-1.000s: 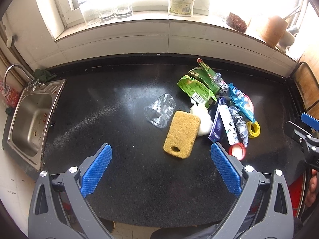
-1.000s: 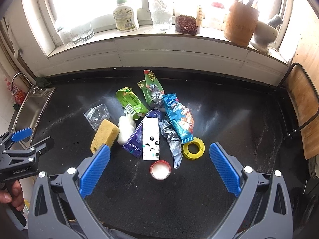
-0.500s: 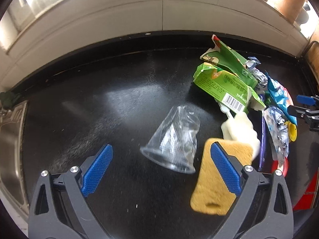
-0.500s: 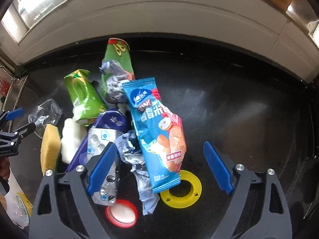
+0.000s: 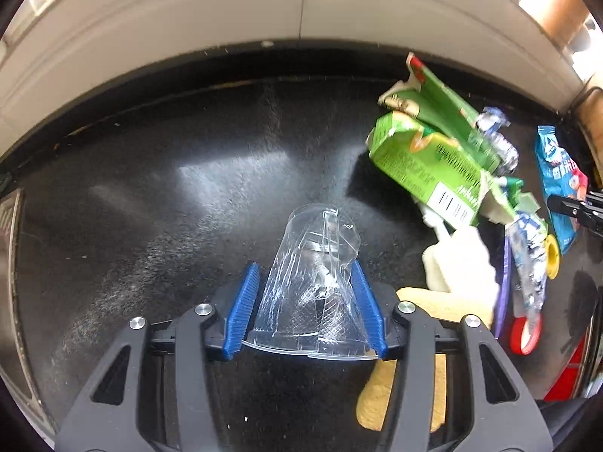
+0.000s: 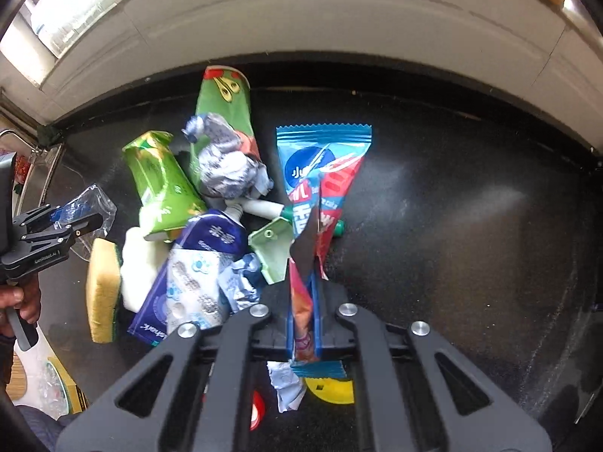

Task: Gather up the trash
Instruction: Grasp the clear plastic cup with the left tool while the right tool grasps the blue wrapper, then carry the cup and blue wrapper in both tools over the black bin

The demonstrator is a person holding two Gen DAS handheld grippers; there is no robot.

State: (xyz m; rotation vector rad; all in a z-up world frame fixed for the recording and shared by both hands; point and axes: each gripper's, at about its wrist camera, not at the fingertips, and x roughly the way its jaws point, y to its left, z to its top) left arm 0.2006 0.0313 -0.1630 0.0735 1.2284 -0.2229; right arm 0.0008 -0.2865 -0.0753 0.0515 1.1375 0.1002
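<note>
Though blurry, cup [image 5: 312, 282] between left tool [image 5: 307, 301] pads (apparently pinched).

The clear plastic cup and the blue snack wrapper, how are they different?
The clear plastic cup is see-through and cone-shaped; the blue snack wrapper is colorful and folded thin. The left hand-held gripper stays fairly wide around the cup; the right hand-held gripper pinches the wrapper nearly closed. Both are gripped.

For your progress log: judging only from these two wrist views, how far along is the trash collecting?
Done: nothing looks binned, and no bin is in view. In hand: the left gripper is shut on the clear plastic cup; the right gripper is shut on the blue snack wrapper. Left: the green carton, crumpled foil, purple pack and yellow ring lie on the black counter.
</note>
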